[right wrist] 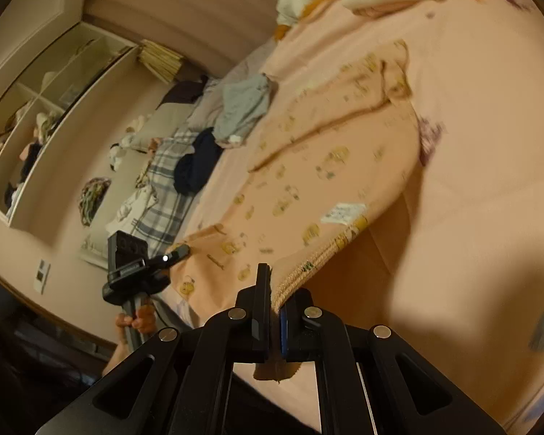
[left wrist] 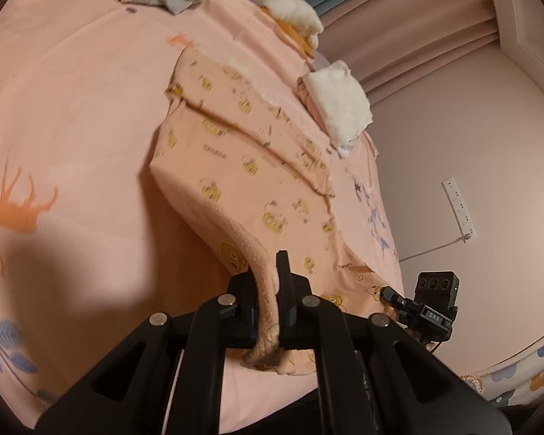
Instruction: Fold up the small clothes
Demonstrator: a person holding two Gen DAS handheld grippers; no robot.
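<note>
Now, both tools, left tool; right tool, clamped on soft printed peach garment

A printed garment lies on the bedsheet; folded cloth just beside its far edge, perhaps touching.

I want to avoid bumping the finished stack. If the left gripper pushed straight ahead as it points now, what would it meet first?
Probably the peach bear-print garment itself, whose ribbed hem the left gripper is clamping. The folded white cloth lies farther off to the right, likely outside that line.
</note>
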